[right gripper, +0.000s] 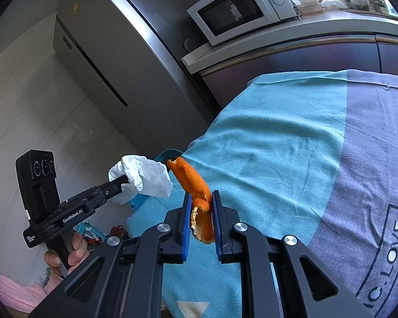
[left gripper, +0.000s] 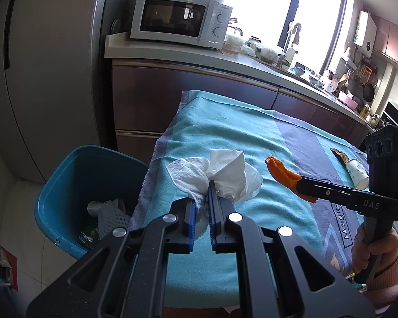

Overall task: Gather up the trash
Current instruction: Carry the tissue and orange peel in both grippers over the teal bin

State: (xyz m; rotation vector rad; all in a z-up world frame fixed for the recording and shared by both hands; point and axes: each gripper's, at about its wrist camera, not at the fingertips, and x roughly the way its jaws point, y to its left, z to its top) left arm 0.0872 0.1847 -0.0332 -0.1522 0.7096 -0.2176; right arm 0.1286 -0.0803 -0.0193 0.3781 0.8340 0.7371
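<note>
In the left wrist view, the left gripper (left gripper: 203,198) is clenched on a crumpled white tissue (left gripper: 217,177), which bulges out past its blue pads (left gripper: 211,206) above the near left part of the teal and grey tablecloth (left gripper: 225,137). Just left of the gripper the cloth's frayed edge drops off, and below that edge stands an open blue trash bin (left gripper: 66,175) with a white foam net (left gripper: 111,214) already inside; bare floor lies between bin and refrigerator (left gripper: 39,79). To the right, well apart, the right gripper (left gripper: 281,172) pokes in carrying orange peel (left gripper: 280,171), and beyond it a small paper cup (left gripper: 357,171) lies on the cloth. In the right wrist view, the right gripper (right gripper: 201,196) is grasping the orange peel (right gripper: 196,185) between its pads, the peel sticking up and forward over the cloth's left edge. Left of it, the left gripper (right gripper: 124,182) holds the tissue (right gripper: 146,177) beyond that edge, with a sliver of the bin's rim (right gripper: 167,155) between them.
</note>
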